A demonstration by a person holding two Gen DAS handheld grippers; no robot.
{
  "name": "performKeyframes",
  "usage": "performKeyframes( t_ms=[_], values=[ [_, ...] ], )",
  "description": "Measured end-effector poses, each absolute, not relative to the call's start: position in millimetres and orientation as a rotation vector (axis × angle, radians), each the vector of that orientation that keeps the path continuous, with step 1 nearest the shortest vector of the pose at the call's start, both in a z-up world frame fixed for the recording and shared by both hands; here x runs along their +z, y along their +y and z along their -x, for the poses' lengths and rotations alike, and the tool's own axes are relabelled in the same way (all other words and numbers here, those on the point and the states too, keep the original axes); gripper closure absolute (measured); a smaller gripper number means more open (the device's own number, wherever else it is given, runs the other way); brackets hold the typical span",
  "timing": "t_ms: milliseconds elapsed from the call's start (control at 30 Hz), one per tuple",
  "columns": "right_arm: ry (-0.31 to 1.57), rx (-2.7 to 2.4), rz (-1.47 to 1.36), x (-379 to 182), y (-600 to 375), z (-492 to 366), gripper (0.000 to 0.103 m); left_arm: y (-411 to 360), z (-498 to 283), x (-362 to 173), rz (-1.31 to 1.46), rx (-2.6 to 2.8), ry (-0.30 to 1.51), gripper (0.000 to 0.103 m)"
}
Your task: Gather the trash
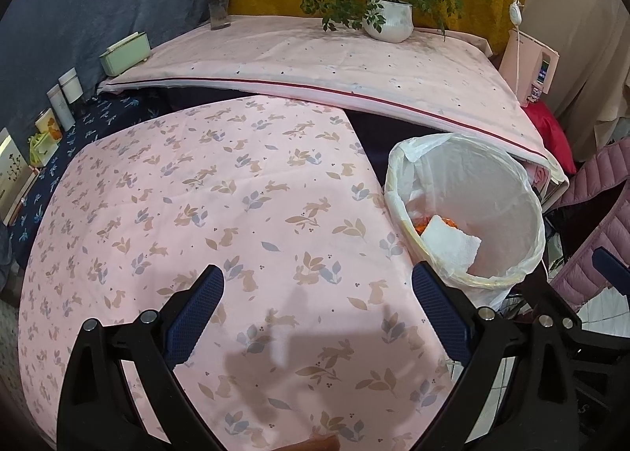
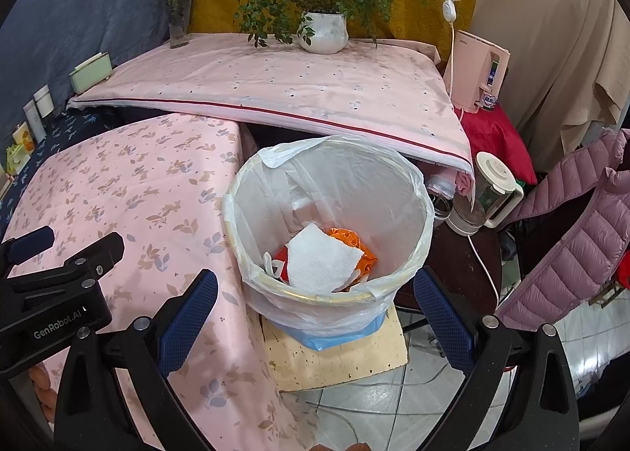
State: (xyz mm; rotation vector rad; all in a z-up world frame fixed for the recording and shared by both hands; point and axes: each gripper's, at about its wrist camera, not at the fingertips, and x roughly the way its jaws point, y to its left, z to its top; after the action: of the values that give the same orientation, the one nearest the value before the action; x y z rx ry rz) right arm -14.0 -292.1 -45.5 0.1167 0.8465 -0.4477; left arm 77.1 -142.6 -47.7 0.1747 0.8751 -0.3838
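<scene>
A round bin (image 2: 413,191) lined with a clear plastic bag stands beside the table's right edge on a yellowish board. Inside lie a white paper towel (image 2: 321,262) and orange wrappers (image 2: 356,244). My right gripper (image 2: 315,305) hovers open over the bin's near rim, nothing between its blue pads. My left gripper (image 1: 317,305) is open above the pink rabbit-print tablecloth (image 1: 220,191), left of the bin (image 1: 508,175); the paper towel (image 1: 449,244) shows inside it. The left gripper's body (image 2: 59,285) appears at the right wrist view's left edge.
A raised pink-covered surface (image 2: 275,84) behind holds a potted plant (image 2: 323,31) and a flower vase (image 2: 179,23). Boxes and cups (image 1: 65,94) line the left wall. A kettle (image 2: 492,187), a pink appliance (image 2: 478,73) and a pink padded jacket (image 2: 571,246) crowd the right.
</scene>
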Motion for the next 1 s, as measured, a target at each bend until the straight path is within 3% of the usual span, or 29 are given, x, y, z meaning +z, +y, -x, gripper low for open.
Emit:
performKeyframes(
  t_ms=[1000],
  values=[
    [0.854, -0.463, -0.125, -54.0, -296.6, 23.8, 0.007, -145.8, -69.4, -55.2, -0.180, -0.381, 0.887, 0.011]
  ],
)
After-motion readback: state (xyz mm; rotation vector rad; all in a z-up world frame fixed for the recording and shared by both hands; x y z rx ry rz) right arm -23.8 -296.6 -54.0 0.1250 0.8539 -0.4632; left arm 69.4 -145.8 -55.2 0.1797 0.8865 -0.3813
